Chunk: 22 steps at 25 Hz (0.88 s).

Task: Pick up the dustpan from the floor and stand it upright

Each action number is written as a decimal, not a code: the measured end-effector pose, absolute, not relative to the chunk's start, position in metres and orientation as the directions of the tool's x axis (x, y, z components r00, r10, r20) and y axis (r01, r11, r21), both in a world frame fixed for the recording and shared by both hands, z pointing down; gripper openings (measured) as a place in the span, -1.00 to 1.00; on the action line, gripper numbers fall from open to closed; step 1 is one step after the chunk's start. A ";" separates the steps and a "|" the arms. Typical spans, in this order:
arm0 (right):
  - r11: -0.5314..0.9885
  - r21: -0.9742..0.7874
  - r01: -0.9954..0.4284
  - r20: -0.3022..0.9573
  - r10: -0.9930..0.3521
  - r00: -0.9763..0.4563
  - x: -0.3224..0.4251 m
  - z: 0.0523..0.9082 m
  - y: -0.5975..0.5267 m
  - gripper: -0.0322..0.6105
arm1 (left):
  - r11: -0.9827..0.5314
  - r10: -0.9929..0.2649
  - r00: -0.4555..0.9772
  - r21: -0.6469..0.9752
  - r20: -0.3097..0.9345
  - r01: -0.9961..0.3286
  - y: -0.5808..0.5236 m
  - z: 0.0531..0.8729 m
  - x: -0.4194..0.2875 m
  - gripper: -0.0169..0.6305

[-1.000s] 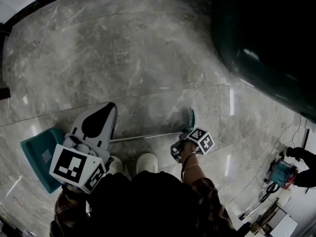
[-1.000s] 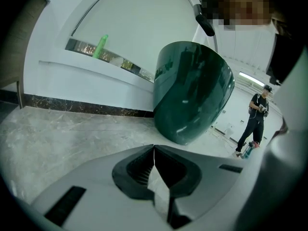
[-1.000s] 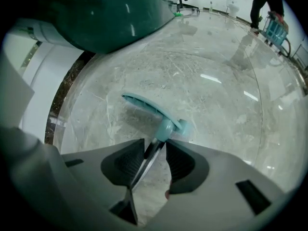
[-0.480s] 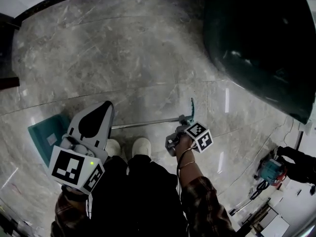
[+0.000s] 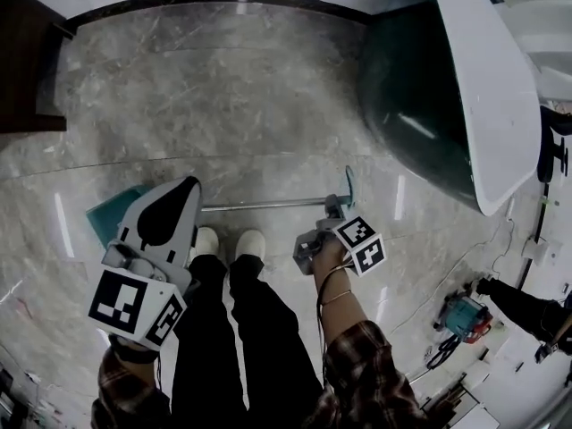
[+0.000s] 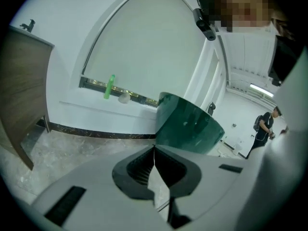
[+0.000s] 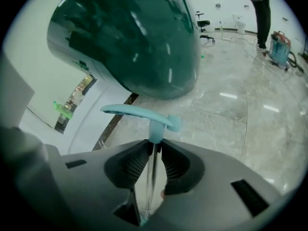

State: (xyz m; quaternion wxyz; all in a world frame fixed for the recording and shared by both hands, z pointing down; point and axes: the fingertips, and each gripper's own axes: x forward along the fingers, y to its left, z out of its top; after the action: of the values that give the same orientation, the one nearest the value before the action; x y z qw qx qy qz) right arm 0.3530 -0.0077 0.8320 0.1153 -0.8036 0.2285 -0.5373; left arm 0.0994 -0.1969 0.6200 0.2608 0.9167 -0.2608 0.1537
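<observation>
The dustpan has a teal pan (image 5: 112,211), a thin metal pole (image 5: 264,206) and a teal T-grip (image 5: 349,186). In the head view it lies across in front of my shoes, the pan partly hidden behind my left gripper. My right gripper (image 5: 332,207) holds the pole just below the T-grip. Its jaws have just been closing, and in the right gripper view the pole (image 7: 150,177) runs between them with the T-grip (image 7: 137,113) just past the tips of the right gripper (image 7: 155,146). My left gripper (image 5: 189,186) hangs above the pan end, its tips meeting in the left gripper view (image 6: 154,148) with nothing held.
A large dark green rounded counter (image 5: 411,123) with a white top (image 5: 483,88) stands at the right. A dark wooden cabinet (image 5: 27,70) is at the left wall. A small blue machine (image 5: 463,315) and another person (image 5: 527,304) are at the lower right. A green bottle (image 6: 109,87) stands on a ledge.
Both grippers have risen well above the floor and the view now takes in more of the room. The right gripper has closed on the pole and kept its hold by the T-grip.
</observation>
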 end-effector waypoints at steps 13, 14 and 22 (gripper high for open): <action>-0.754 -0.401 -0.520 0.704 -0.617 0.352 0.303 0.679 -0.108 -0.63 | -0.624 -0.572 0.722 0.364 0.390 -0.691 -0.239 0.499 -0.003 -0.91; -0.733 -0.396 -0.553 0.702 -0.630 0.332 0.290 0.670 -0.116 -0.63 | -0.610 -0.587 0.711 0.366 0.387 -0.703 -0.241 0.492 -0.014 -0.91; -0.539 -0.361 -0.761 0.703 -0.694 0.158 0.187 0.611 -0.167 -0.63 | -0.467 -0.713 0.595 0.381 0.371 -0.798 -0.239 0.448 -0.096 -0.91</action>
State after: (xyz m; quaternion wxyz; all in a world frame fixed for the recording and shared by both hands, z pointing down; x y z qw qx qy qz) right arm 0.1872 -0.1667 0.6110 -0.0385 -0.7599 0.4788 -0.4381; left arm -0.0963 -0.2393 0.4476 0.2649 0.8527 -0.4431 0.0798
